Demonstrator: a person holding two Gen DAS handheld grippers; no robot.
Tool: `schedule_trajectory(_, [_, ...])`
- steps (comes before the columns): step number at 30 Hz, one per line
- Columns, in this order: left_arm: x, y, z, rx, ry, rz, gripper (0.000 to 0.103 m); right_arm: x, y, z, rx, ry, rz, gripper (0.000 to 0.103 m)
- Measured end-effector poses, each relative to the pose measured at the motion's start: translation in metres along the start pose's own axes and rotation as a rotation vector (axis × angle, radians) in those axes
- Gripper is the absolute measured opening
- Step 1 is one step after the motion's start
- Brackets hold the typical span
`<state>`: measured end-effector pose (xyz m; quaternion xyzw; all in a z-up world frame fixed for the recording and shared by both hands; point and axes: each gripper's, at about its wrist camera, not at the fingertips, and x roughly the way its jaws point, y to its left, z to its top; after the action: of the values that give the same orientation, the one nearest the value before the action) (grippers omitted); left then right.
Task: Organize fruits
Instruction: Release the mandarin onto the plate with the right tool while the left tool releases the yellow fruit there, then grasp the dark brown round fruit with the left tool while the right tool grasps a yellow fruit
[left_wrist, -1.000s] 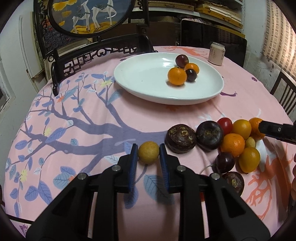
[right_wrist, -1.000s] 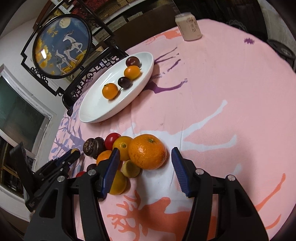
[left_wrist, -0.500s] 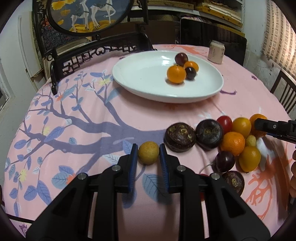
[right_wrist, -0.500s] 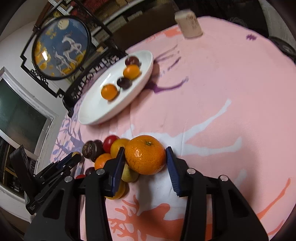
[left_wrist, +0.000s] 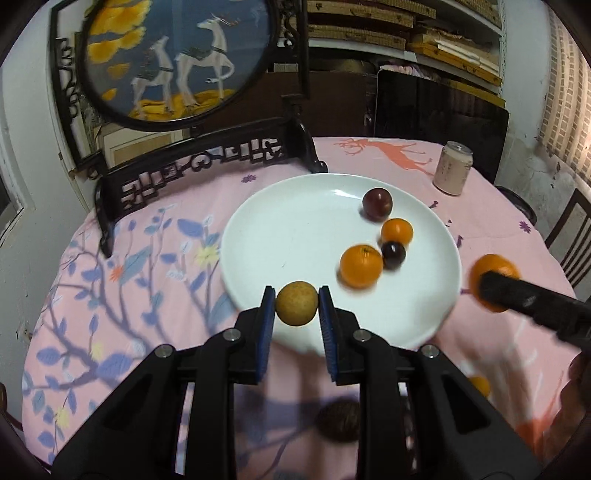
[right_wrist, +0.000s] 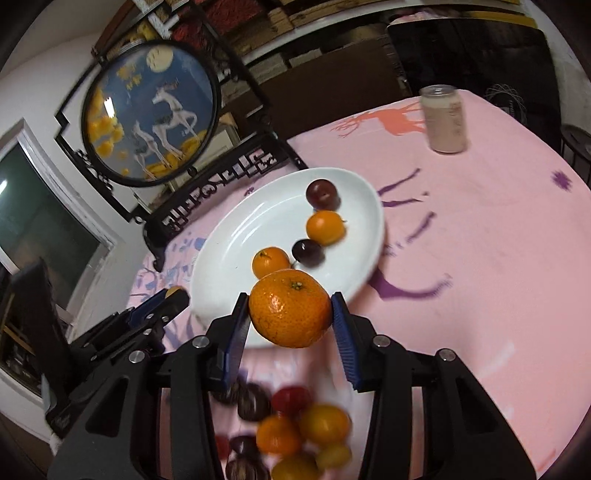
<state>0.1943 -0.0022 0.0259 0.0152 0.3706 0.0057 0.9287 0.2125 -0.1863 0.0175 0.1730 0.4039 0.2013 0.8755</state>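
Note:
My left gripper is shut on a small tan-yellow round fruit and holds it in the air over the near rim of the white plate. My right gripper is shut on a large orange, lifted above the plate's near edge. That orange also shows in the left wrist view, right of the plate. The plate holds two small oranges and two dark plums. A pile of loose fruit lies on the pink cloth below my right gripper.
A pale drink can stands behind the plate on the right. A carved black stand with a round deer painting sits at the table's back left. A dark wrinkled fruit lies under my left gripper. Chairs ring the table.
Both grippers rose off the cloth with their fruit and moved forward toward the plate. The right gripper closed on the large orange. The fruit pile now lies below and behind them.

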Motion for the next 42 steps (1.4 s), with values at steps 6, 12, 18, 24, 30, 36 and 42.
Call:
schedule_trajectory(6, [0.027,0.005,0.001,-0.028,0.019,0.009,0.049,0.040,-0.003,0.010,-0.022,0.053,-0.020,0.047])
schedule_trajectory(12, [0.018,0.021,0.001,-0.092,0.007,-0.020,0.057,0.017,-0.010,0.011,-0.012,-0.017,0.007,0.056])
schedule_trajectory(18, [0.000,0.027,-0.022,-0.091,0.006,-0.004,0.064,-0.015,-0.011,-0.009,-0.001,-0.035,0.042,0.057])
schedule_trajectory(24, [-0.022,0.017,-0.055,-0.013,0.015,-0.007,0.072,-0.043,-0.022,-0.039,0.020,-0.059,0.023,0.061])
schedule_trajectory(30, [-0.028,0.000,-0.080,0.070,0.032,-0.009,0.072,-0.052,-0.043,-0.051,0.112,-0.048,0.029,0.061])
schedule_trajectory(36, [-0.019,-0.010,-0.083,0.114,0.043,-0.011,0.074,-0.051,-0.044,-0.051,0.116,-0.038,0.037,0.061])
schedule_trajectory(42, [-0.012,-0.020,-0.085,0.162,0.040,0.012,0.081,-0.049,-0.042,-0.052,0.102,-0.029,0.035,0.061])
